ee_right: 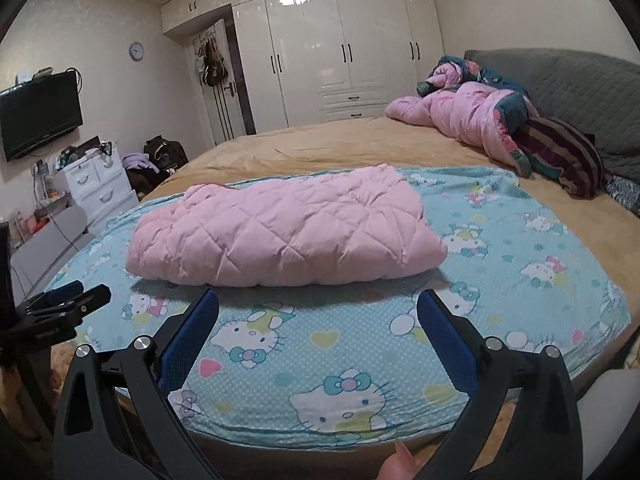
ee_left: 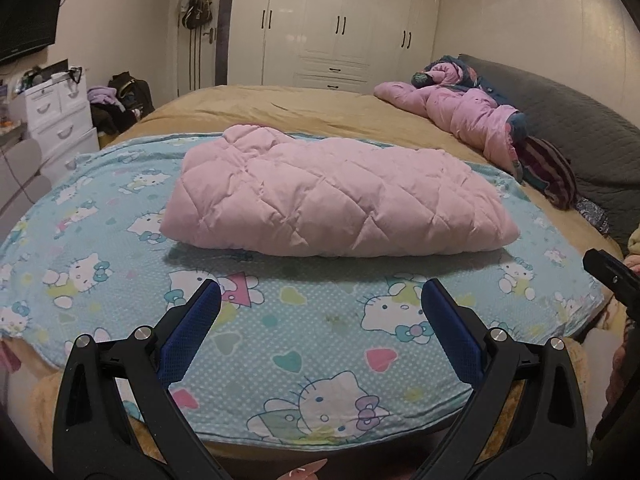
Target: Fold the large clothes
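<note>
Pink quilted jacket [ee_left: 332,200], folded into a compact padded bundle, lies on a light-blue cartoon-cat sheet [ee_left: 320,344] spread over the near part of the bed [ee_left: 280,108]. The bundle sits near the middle of the sheet, well clear of its near edge.

Left hand-held gripper [ee_left: 320,304]: fingers spread wide, blue pads [ee_left: 188,340] facing each other, nothing between them. It hovers above the near part of the sheet, short of the jacket and not touching it.

Right hand-held gripper [ee_right: 318,308]: fingers likewise spread wide, blue pads [ee_right: 452,344] exposed, nothing held. It hovers above the sheet on the near side of the jacket, apart from it. In the right wrist view the left unit appears at the left edge.

A fingertip [ee_right: 400,456] of the person shows at the bottom edge of the right wrist view.

Farther back, a crumpled pink floral duvet [ee_left: 464,116] lies on the tan bed cover beside the grey headboard [ee_left: 580,128]. White wardrobe doors [ee_left: 344,24] fill the rear wall.
</note>
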Demonstrator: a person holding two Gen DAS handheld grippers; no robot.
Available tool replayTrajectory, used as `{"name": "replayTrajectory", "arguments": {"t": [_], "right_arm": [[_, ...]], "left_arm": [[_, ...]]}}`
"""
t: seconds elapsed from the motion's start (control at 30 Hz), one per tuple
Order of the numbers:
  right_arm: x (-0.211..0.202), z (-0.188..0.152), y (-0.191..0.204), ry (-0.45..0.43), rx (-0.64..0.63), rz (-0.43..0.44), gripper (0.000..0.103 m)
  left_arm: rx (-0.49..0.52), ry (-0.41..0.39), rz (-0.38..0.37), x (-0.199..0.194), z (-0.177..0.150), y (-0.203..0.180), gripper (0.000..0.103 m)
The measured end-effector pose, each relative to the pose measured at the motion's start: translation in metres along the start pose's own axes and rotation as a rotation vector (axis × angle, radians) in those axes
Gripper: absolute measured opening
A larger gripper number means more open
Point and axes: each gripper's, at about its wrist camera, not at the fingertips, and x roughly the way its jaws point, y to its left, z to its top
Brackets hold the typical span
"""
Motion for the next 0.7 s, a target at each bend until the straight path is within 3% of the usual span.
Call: {"name": "replayTrajectory", "arguments": {"t": [0.3, 0.7], "right_arm": [[0.018, -0.016, 0.005, 0.071, 0.008, 0.028, 0.099], [0.016, -0.015, 0.006, 0.065, -0.002, 0.029, 0.099]], "left_arm": [[-0.006, 0.032, 0.006, 0.005, -0.006, -0.002, 0.094], [-0.004, 0.026, 0.030, 0.003, -0.004, -0.003, 0.094]]}}
